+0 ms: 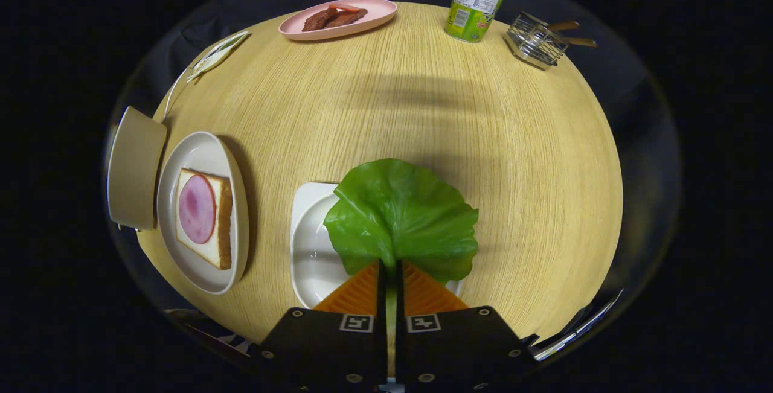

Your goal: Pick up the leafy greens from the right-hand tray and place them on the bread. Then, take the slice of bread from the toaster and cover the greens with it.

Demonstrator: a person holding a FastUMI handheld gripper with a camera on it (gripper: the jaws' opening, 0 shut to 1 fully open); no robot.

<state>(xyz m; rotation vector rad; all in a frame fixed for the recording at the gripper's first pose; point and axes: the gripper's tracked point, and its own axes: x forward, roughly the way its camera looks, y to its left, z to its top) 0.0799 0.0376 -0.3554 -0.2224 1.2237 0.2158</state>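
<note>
Currently we count one green leaf (401, 218), pinched at its stem end between the two fingers of the tool (391, 272), which are pressed nearly together on it. The leaf fans out just ahead of the fingertips, its long axis running straight away from the tool, stem toward us and broad ruffled edge pointing across the bench (423, 109). It hangs over one white tray (308, 242), covering that tray's right part; we cannot tell whether it touches the tray. Left of the tray sits one white oval plate (202, 157) carrying one slice of bread (223, 224) topped with one round pink slice of ham (197, 208); the bread's long axis runs roughly parallel to the fingers. Just beyond that plate, at the bench's left rim, stands one beige box-shaped appliance (136, 166). Far across the bench we see one pink plate (374, 15) with brown meat strips (335, 19) and a red piece, one green can (474, 6), one wire basket (534, 43) with two wooden handles, and one flat packet (217, 55). Between the leaf and the bread plate lies bare wood, with nothing standing in the way.
</note>
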